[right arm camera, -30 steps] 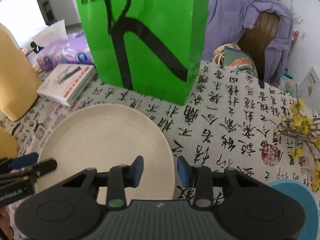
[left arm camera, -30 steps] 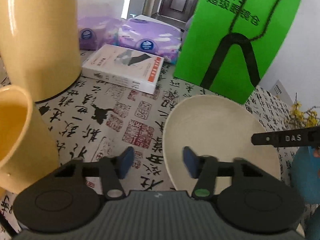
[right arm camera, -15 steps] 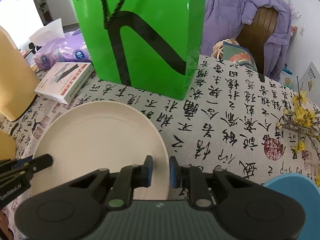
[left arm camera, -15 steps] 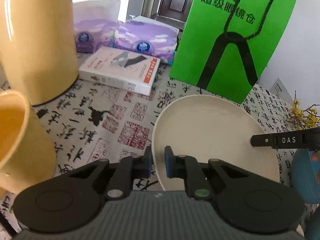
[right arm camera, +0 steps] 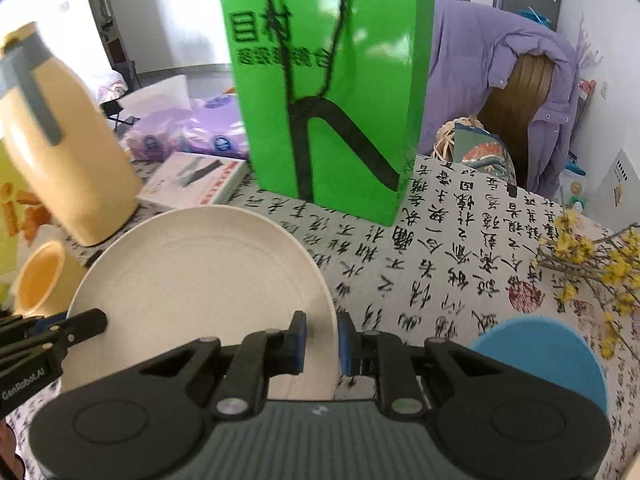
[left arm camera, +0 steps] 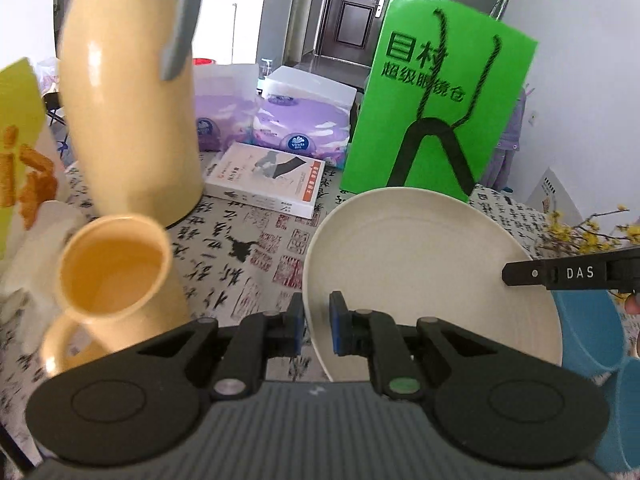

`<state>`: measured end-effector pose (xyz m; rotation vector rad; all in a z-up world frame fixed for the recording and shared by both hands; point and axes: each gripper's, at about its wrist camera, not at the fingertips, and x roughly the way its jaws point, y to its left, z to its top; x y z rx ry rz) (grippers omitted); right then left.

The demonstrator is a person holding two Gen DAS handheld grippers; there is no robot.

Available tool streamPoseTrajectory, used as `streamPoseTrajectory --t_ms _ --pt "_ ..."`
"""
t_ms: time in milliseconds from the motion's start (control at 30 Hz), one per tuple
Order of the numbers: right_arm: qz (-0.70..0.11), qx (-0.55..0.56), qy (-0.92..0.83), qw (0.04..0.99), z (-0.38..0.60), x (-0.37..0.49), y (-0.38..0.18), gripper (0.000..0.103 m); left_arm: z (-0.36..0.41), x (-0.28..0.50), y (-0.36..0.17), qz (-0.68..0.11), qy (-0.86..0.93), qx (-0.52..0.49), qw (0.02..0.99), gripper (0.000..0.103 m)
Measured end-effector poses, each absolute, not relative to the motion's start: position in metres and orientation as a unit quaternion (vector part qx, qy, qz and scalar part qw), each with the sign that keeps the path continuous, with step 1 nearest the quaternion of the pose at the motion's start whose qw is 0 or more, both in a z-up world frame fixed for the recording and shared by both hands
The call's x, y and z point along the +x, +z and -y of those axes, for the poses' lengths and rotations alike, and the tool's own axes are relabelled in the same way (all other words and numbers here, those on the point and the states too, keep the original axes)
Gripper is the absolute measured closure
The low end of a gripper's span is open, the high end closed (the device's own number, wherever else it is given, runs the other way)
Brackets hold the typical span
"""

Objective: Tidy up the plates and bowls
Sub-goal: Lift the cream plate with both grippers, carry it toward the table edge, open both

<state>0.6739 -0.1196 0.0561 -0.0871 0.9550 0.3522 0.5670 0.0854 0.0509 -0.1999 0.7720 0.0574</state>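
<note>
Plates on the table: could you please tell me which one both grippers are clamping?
The large round cream plate, pinched at opposite rims by the left gripper and right gripper; the round blue plate lies untouched.

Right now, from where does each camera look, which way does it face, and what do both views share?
Left wrist: sits on the left gripper, looking forward and down over the cream plate toward the green bag; its fingers pinch the plate's left rim; the right gripper's tip enters at right.
Right wrist: sits on the right gripper, facing the same bag; its fingers pinch the plate's right rim; the left gripper's tip enters at left.
Shared: plate, bag, yellow jug, blue dish.
</note>
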Motion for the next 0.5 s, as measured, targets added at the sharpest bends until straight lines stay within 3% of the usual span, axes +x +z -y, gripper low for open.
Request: streamPoseTrajectory --t_ms 500 --pt "-0.446 -0.046 0.183 0.875 0.112 0.509 0.085 0.087 -0.092 0.403 0.08 -0.358 0.035 -0.089 0.929 0.09"
